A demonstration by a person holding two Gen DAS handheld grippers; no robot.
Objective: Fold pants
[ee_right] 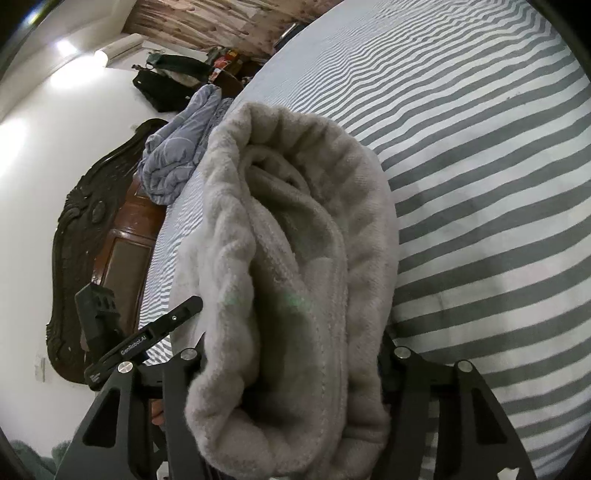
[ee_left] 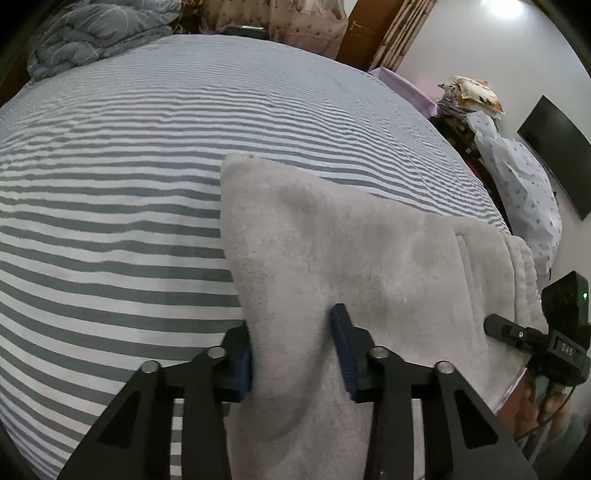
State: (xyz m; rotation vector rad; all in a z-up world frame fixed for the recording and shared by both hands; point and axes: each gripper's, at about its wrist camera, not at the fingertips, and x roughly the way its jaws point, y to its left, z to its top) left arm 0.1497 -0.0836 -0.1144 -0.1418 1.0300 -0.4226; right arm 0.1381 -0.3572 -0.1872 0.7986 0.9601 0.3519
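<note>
Light grey fleece pants [ee_left: 354, 243] lie on the striped bed [ee_left: 110, 184], folded lengthwise. My left gripper [ee_left: 295, 350] has its blue-padded fingers on both sides of a thick fold of the fabric and grips it. In the right wrist view the ribbed waistband end of the pants [ee_right: 291, 236] bulges up between the fingers of my right gripper [ee_right: 291, 369], which is shut on it; the fingertips are hidden by the cloth. The right gripper's body also shows in the left wrist view [ee_left: 554, 332] at the pants' far right end.
A crumpled blue-grey quilt [ee_left: 96, 33] lies at the head of the bed, also in the right wrist view [ee_right: 177, 140]. A dark carved headboard [ee_right: 85, 236] is behind it. Piled clothes [ee_left: 517, 173] and a wall TV [ee_left: 561, 155] stand beyond the bed's right edge.
</note>
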